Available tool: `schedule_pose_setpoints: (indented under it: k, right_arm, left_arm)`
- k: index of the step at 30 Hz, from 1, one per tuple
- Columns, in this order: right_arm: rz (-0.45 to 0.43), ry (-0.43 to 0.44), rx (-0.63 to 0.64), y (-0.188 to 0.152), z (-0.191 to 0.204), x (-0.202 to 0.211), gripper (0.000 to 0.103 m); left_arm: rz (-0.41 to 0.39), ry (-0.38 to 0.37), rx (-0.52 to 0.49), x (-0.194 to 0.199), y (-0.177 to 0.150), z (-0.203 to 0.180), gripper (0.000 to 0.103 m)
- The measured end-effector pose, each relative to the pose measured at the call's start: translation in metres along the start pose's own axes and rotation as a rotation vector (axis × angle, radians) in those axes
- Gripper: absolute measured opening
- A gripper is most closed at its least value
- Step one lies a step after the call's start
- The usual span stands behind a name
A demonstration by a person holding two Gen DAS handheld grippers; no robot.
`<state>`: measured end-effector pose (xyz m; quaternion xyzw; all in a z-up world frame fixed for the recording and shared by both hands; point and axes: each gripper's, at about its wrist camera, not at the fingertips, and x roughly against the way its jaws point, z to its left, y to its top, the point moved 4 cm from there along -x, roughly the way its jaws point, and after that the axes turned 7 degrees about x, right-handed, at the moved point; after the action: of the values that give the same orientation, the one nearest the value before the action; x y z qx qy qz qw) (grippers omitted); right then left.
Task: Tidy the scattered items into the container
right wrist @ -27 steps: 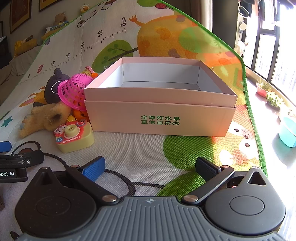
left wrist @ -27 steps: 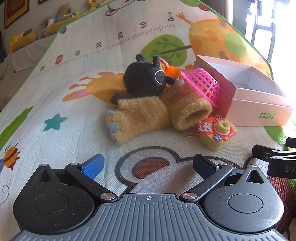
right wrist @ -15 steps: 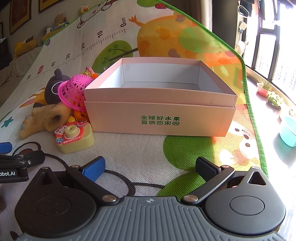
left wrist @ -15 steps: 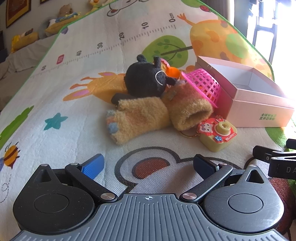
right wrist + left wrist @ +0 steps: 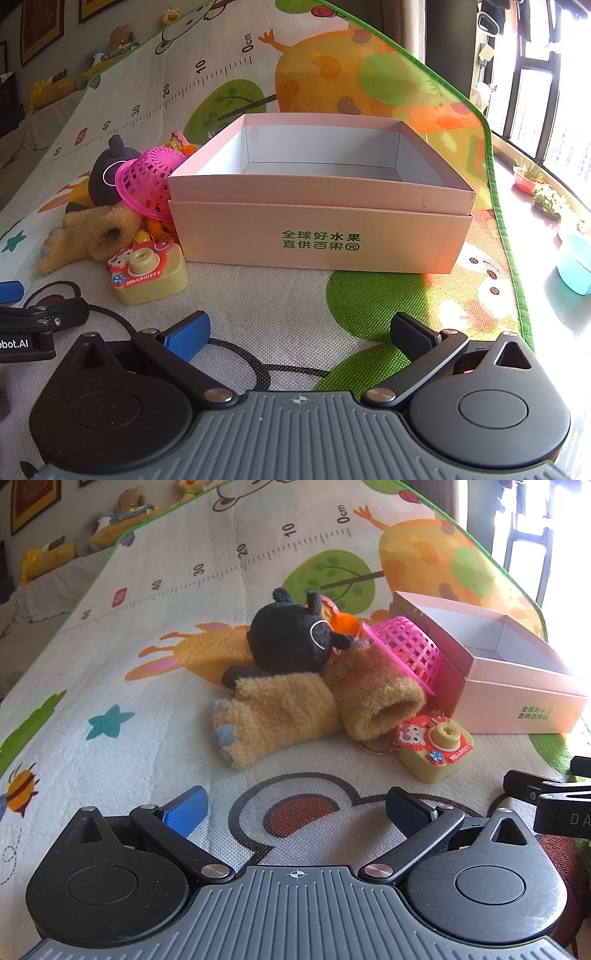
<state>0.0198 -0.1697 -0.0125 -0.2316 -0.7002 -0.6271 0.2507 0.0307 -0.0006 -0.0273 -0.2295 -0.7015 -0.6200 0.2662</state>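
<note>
Toys lie in 1 heap on the play mat (image 5: pixel 110 635), pressed against the left side wall of the pink cardboard box (image 5: pixel 321 236). Box interior looks bare; judged: task at its start, nothing tidied yet.

Heap, as the left wrist view shows it: black plush toy (image 5: pixel 288 646) at the back, tan furry paw glove (image 5: pixel 273 716) in front of it, a second tan furry piece (image 5: pixel 380 698) lying over toward the box, pink plastic basket (image 5: pixel 410 650) tipped on its side and touching the box wall, orange plastic toy (image 5: pixel 345 622) mostly hidden behind the plush. Yellow toy camera (image 5: pixel 436 749) stands just beside the heap, nearest both grippers, with a metal ring at its left.

Step in hand, judged: first pick. The toy camera is the sensible start: it stands free, is rigid, and has flat sides for a square pinch across its body. Soft pieces overlap; lifting 1 may drag its neighbours, so take the top layers first. The basket may roll or spill whatever sits inside it.

Left gripper (image 5: pixel 295 806): fingers spread wide, holding nothing, low over the mat and short of the heap.

Right gripper (image 5: pixel 299 334): fingers spread wide, empty, facing the box front. A black cord (image 5: pixel 258 365) runs on the mat beneath it; keep clear of it.
</note>
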Motion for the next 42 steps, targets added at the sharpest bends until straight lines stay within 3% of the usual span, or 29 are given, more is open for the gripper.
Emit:
schedule_pose_setpoints:
  k: [11,18,24,27,29,32,34,36,40,42]
  right_arm:
    - [0.005,0.000,0.006,-0.002,0.000,0.002,0.103]
    - [0.092,0.006,-0.005,0.004,0.000,0.002,0.103]
    - [0.093,0.016,0.017,0.005,0.000,0.002,0.103]
    - [0.095,0.091,0.063,0.008,0.006,0.006,0.103]
    - [0.025,0.144,0.110,0.012,0.017,0.019,0.103]
    - [-0.098,0.168,0.247,0.022,0.046,0.036,0.103]
    - [-0.119,0.201,0.316,0.029,0.066,0.035,0.096]
    - [-0.092,0.226,0.347,0.036,0.085,0.023,0.082]
    - [-0.040,0.201,0.303,0.041,0.099,-0.005,0.082]
    - [-0.026,0.224,0.254,0.040,0.098,-0.011,0.074]
  left_arm:
    - [-0.001,0.001,0.001,0.001,-0.001,-0.001,0.103]
    - [0.017,0.000,0.003,0.000,0.000,-0.001,0.103]
    - [0.035,-0.019,-0.017,0.002,0.000,-0.001,0.103]
    - [0.035,-0.067,-0.053,0.007,-0.002,0.001,0.103]
    - [0.022,-0.095,-0.068,0.014,0.000,0.005,0.103]
    - [-0.105,-0.061,-0.038,0.034,0.011,0.023,0.103]
    - [-0.158,0.001,-0.013,0.040,0.020,0.037,0.103]
    - [-0.172,0.019,0.029,0.042,0.029,0.052,0.103]
    - [-0.120,-0.019,0.068,0.038,0.033,0.066,0.103]
    - [-0.094,-0.056,0.058,0.038,0.030,0.065,0.103]
